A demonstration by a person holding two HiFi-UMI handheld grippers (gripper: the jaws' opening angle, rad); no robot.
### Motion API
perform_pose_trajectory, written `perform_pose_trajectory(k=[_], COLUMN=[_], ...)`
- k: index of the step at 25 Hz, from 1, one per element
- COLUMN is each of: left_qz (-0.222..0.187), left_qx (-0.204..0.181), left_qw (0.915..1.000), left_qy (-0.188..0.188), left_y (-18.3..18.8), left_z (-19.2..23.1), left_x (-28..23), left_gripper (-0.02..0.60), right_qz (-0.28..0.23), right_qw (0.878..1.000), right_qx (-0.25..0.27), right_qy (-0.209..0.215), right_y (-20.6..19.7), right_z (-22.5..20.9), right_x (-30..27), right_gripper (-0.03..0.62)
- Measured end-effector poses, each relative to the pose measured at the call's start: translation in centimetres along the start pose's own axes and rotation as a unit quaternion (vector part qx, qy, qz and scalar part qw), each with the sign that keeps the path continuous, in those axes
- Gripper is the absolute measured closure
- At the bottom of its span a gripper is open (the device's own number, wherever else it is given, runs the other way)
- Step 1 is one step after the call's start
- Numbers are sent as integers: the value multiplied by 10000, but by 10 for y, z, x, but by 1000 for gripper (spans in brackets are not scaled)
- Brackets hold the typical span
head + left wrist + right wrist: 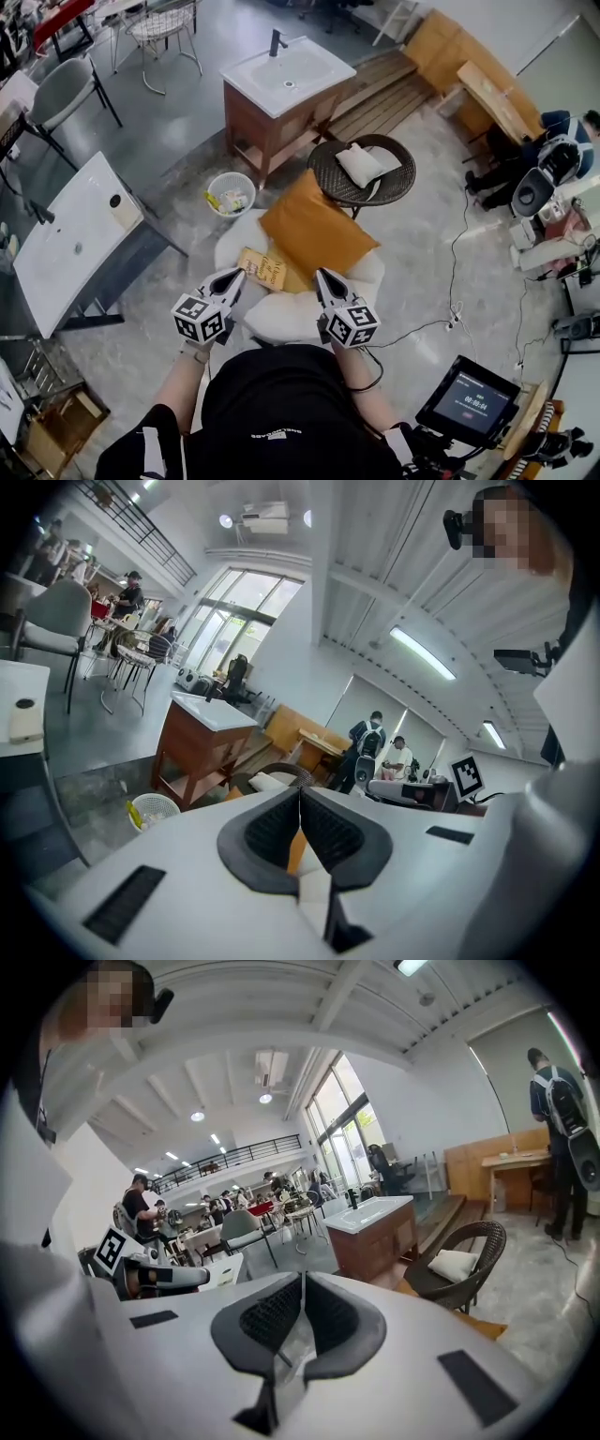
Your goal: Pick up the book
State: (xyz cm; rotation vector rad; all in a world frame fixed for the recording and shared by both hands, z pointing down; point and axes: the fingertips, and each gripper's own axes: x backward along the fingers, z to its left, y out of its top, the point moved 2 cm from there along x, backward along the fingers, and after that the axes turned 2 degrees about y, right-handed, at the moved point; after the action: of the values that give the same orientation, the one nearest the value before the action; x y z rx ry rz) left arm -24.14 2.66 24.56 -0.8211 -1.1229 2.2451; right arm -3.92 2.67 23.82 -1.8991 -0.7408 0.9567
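A yellow book lies on a white cushioned seat, partly tucked under an orange cushion. In the head view my left gripper hovers just left of the book, its jaws shut and empty. My right gripper hangs over the cushion's near right edge, also shut with nothing in it. In the left gripper view the left gripper points over the seat toward a wooden cabinet, and a sliver of orange shows below the closed jaws. The right gripper view shows the right gripper with jaws meeting at the tip.
Beyond the seat stand a wooden washbasin cabinet, a dark wicker chair with a white pillow, and a white waste basket. A white table is at the left. Cables and a monitor lie at the right.
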Motion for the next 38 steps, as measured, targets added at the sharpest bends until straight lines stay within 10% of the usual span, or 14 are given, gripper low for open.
perform_pose_trajectory(k=[38], left_qz=[1521], left_qx=[1010], left_qw=[9817], left_qy=[537], left_y=[-138], left_z=[72], left_x=[-122], left_gripper=[532], right_qz=[944], right_qw=[9907], right_qx=[-973], right_qy=[137], right_y=[-91], right_z=[-89], right_x=[-39], right_gripper=[566])
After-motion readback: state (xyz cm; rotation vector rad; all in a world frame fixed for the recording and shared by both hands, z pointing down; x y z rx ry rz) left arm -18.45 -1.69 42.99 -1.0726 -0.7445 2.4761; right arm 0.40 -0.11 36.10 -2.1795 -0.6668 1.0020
